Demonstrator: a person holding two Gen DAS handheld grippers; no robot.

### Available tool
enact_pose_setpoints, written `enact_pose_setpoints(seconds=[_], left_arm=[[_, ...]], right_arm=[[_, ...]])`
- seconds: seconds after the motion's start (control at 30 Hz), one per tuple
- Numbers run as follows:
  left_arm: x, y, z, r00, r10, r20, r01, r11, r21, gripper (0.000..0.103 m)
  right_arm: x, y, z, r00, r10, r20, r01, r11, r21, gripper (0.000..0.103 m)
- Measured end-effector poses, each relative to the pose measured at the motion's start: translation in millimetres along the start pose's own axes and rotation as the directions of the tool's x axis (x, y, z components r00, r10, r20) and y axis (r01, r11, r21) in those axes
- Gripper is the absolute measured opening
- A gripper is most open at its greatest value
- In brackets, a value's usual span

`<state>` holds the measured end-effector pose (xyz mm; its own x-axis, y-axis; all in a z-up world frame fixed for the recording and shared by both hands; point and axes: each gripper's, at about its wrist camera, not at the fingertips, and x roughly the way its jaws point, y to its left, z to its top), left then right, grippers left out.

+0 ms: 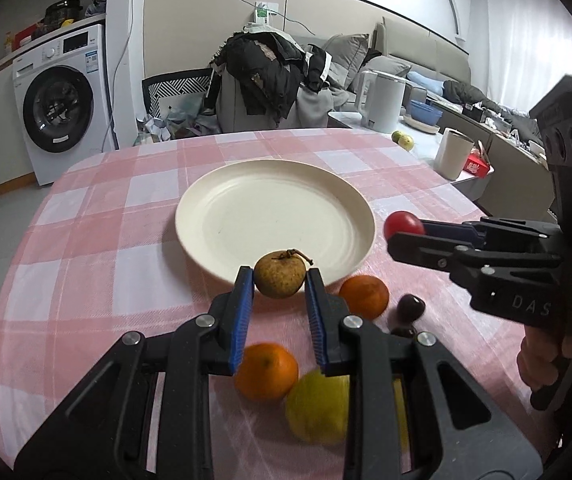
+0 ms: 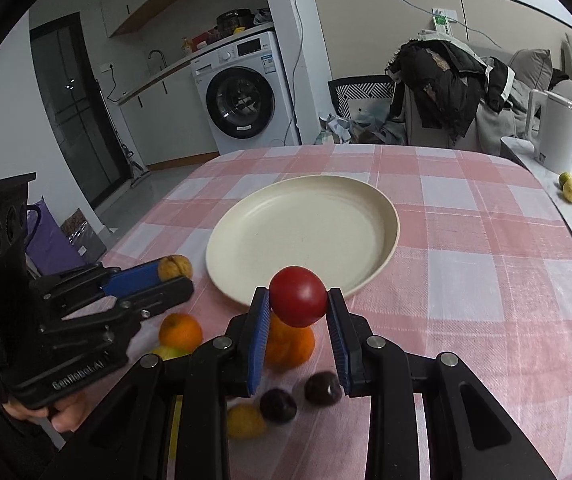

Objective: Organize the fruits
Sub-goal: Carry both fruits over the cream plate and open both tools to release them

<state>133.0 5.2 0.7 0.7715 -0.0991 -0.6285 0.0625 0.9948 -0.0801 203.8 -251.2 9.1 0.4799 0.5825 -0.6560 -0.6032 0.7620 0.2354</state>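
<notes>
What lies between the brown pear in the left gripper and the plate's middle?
Nothing: the left wrist view shows only bare plate beyond the brown pear, which the left gripper holds over the near rim.

On my right gripper (image 1: 404, 236), seen from the left wrist, white letters "DAS" stand on the black body before the edge cuts them off. On my left gripper (image 2: 173, 274), from the right wrist, the body reads "GenRobot.AI". The washer's (image 2: 245, 92) labels are too small to read.
</notes>
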Motion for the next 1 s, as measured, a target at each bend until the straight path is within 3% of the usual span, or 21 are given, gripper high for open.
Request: enact_pose_setpoints(seconds=[0.57, 0.63, 0.7, 0.73, 0.83, 0.9, 0.97, 1.0], left_arm=[[61.8, 9.4, 9.3, 0.996, 0.036, -0.078, -0.037, 0.999, -0.012, 0.023], [61.3, 10.2, 8.9, 0.996, 0.040, -0.076, -0.042, 0.999, -0.017, 0.023], [56.9, 9.7, 8.7, 0.996, 0.055, -0.063, -0.056, 0.998, -0.017, 0.024], [53.9, 9.2, 8.7, 0.997, 0.063, -0.055, -0.064, 0.998, -0.014, 0.024], [40.0, 8.4, 7.1, 0.996, 0.080, -0.031, -0.080, 0.997, -0.016, 0.041], [27.4, 7.4, 4.5, 0.997, 0.080, -0.006, -0.080, 0.996, -0.026, 0.071], [13.6, 6.2, 0.8, 0.996, 0.084, 0.017, -0.084, 0.996, -0.023, 0.086], [7.8, 6.8, -0.9, 0.996, 0.089, 0.026, -0.089, 0.996, -0.018, 0.087]], right_arm=[[49.9, -13.2, 15.0, 0.997, -0.033, -0.063, 0.037, 0.998, 0.055, 0.030], [47.9, -9.8, 15.1, 0.997, -0.043, -0.066, 0.045, 0.998, 0.034, 0.036], [40.7, -4.5, 14.6, 0.997, -0.064, -0.042, 0.063, 0.998, -0.002, 0.052], [34.6, -3.1, 14.1, 0.997, -0.072, -0.021, 0.071, 0.997, -0.013, 0.054], [17.5, -5.2, 10.7, 0.997, -0.078, 0.011, 0.078, 0.997, -0.006, 0.073], [4.4, -7.6, 6.7, 0.995, -0.090, 0.041, 0.090, 0.996, 0.003, 0.095], [-5.2, -9.1, 3.4, 0.992, -0.111, 0.058, 0.111, 0.994, 0.008, 0.099], [-11.3, -10.6, 1.0, 0.992, -0.110, 0.060, 0.109, 0.994, 0.009, 0.101]])
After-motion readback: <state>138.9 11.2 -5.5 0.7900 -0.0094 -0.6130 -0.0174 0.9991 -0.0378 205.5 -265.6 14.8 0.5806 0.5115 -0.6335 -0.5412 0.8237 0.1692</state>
